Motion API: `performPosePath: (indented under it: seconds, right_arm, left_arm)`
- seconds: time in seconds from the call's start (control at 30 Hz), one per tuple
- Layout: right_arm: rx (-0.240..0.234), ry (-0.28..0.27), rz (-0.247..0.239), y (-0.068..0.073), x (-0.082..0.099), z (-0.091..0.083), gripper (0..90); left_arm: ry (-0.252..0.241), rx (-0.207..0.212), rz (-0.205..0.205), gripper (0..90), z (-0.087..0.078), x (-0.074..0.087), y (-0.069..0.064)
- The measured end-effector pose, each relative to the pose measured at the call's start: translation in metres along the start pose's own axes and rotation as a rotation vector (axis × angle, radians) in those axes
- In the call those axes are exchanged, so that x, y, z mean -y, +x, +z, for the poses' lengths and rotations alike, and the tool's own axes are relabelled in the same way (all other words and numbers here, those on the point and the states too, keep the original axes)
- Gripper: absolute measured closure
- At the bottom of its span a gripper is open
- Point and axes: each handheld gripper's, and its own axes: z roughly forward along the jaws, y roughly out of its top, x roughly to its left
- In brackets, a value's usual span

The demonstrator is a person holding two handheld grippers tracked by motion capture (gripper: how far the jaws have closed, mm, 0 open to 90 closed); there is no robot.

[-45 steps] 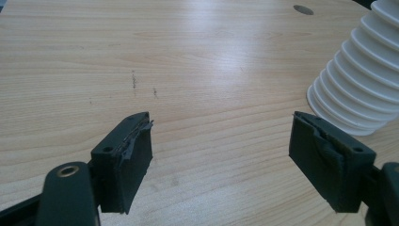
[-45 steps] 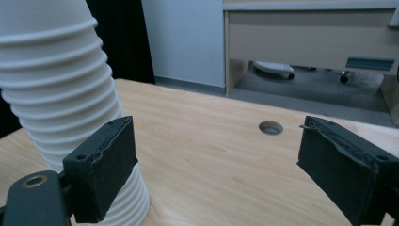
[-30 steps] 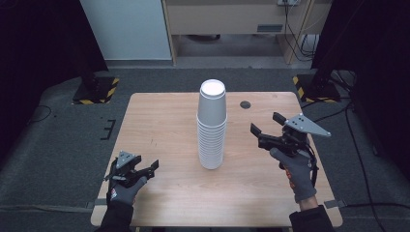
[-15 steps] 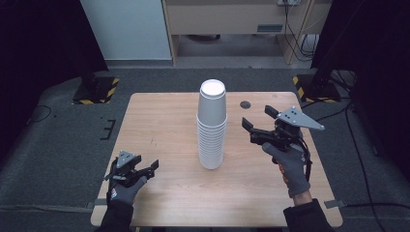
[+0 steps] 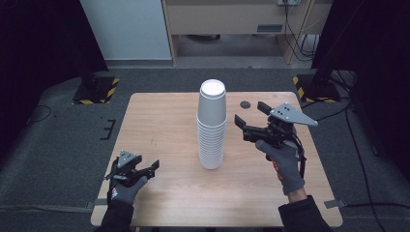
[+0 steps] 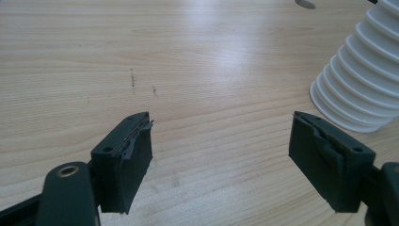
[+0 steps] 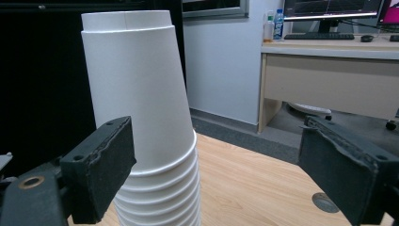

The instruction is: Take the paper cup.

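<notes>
Stack of cups (image 5: 212, 126), upside down, stands near the middle of the wooden worktop (image 5: 164, 125). The right gripper (image 5: 250, 121) is raised just beside its upper part, jaws wide apart and empty. The left gripper (image 5: 145, 170) rests low near the front left, jaws spread, holding nothing.

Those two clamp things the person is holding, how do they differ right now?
The left hand-held gripper sits low near the table's front edge, well away from the stack of white cups. The right hand-held gripper is raised and points at the upper part of the stack, close beside it. The right carries a large grey three-cornered plate; the left's is smaller. Both have jaws open and hold nothing.
</notes>
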Motion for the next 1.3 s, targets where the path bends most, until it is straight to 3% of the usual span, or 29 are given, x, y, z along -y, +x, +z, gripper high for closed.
performPosePath:
  seconds: [0.63,1.3]
  right_arm:
    - [-0.059,-0.002,-0.014,0.02,-0.009,0.021,11.1]
    - [-0.087,0.016,-0.021,0.04,-0.008,0.059,10.8]
  left_arm:
    - [-0.002,0.002,-0.009,20.6,0.0,0.0,0.002]
    - [-0.004,0.001,-0.002,20.5,0.0,-0.001,0.001]
